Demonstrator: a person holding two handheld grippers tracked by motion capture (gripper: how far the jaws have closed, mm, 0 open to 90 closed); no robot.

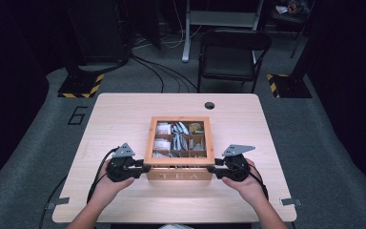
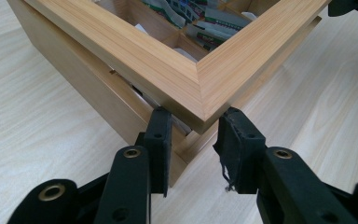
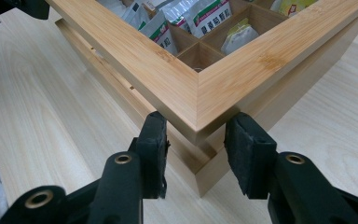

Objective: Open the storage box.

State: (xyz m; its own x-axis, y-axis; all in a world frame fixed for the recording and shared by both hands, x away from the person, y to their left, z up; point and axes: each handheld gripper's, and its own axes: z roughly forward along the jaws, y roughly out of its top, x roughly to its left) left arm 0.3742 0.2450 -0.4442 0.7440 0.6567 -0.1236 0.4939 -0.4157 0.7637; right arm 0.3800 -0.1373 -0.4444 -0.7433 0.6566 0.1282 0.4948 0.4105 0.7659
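While your left hand-held gripper [image 1: 145,168] clamps the near left corner of the tea box's lid [image 1: 179,161], your right hand-held gripper [image 1: 211,169] straddles the near right corner, pads seemingly touching. Farther off, the tea box [image 1: 179,175] sits mid-counter [image 1: 124,114], tea bags [image 1: 178,136] inside.

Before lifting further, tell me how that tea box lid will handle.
The lid looks like a stiff wooden frame, so it should not flex. It probably pivots at the back rather than coming free. Raised by two front corners, it could twist if one side leads.

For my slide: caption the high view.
Two handheld grippers, left and right, grip the wooden tea box's lid corners.
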